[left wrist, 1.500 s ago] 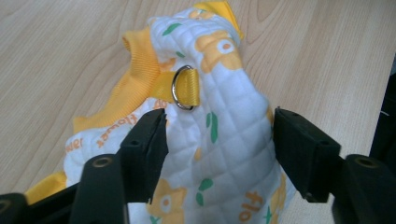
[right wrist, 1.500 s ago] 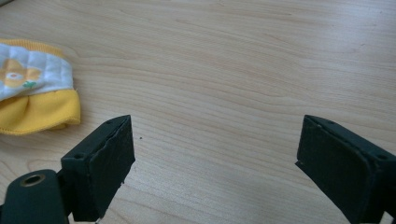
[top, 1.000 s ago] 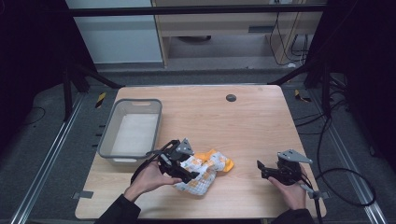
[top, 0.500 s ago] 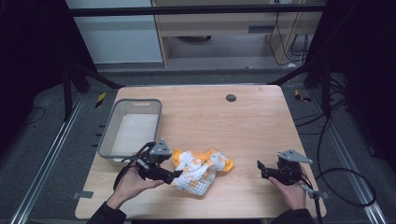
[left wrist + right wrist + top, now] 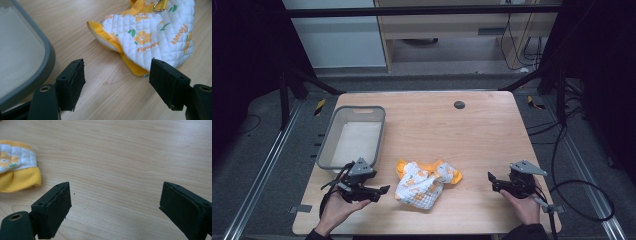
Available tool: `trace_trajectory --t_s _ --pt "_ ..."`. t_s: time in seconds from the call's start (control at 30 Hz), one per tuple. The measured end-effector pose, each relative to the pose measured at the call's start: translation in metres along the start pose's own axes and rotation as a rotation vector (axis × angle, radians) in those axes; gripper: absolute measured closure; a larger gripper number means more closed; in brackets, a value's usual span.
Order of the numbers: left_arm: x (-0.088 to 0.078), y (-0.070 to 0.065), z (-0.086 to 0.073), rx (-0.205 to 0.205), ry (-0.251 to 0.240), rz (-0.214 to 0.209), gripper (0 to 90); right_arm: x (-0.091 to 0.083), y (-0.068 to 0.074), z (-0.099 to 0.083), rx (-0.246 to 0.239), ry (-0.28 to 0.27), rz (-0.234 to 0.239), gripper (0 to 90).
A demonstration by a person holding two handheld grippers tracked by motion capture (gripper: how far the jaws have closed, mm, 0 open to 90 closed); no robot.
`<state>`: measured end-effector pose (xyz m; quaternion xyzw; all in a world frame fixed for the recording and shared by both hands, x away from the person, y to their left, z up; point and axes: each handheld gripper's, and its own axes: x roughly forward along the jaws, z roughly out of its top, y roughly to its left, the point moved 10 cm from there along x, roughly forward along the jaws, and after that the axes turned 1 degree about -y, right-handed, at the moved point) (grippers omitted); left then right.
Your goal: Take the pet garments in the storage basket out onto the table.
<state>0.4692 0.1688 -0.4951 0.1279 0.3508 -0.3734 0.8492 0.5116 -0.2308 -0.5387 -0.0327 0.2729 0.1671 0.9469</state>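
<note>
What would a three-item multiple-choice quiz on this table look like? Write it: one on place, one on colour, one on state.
1. Where does the grey bin stand relative to the quilted cloth?
A. To its left
B. To its right
C. On top of it

2. What colour is the cloth's trim?
A. Blue
B. Yellow
C. Red

3. How is the left gripper set?
A. Shut on the cloth
B. Shut on the bin's rim
C. Open, nothing between its fingers

Answers:
1 A, the high view shows the bin toward the table's left edge.
2 B, a yellow hem borders the white quilting.
3 C, bare wood shows between the fingers.
</note>
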Motion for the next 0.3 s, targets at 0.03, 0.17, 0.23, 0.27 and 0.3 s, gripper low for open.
trace_trajectory --t_s 0.03,0.17,0.23,0.27,0.3 --pt "-0.001 0.001 -0.003 -0.01 -0.003 0.005 29.1 0.0 0.0 0.0 0.0 0.0 0.0 10.1" --pt "-0.005 0.005 -0.011 -0.039 -0.018 0.018 32.1 0.0 0.0 0.0 -0.002 0.001 0.001 10.1" --pt "-0.008 0.008 -0.014 -0.047 -0.02 0.027 33.6 0.0 0.0 0.0 -0.004 -0.001 -0.001 10.1" --pt "-0.013 0.012 -0.018 -0.052 -0.035 0.045 36.7 0.0 0.001 0.0 -0.001 -0.001 0.0 10.1" --pt "-0.013 0.012 -0.018 -0.052 -0.035 0.045 39.4 -0.001 0.001 0.0 0.003 0.0 0.003 10.1"
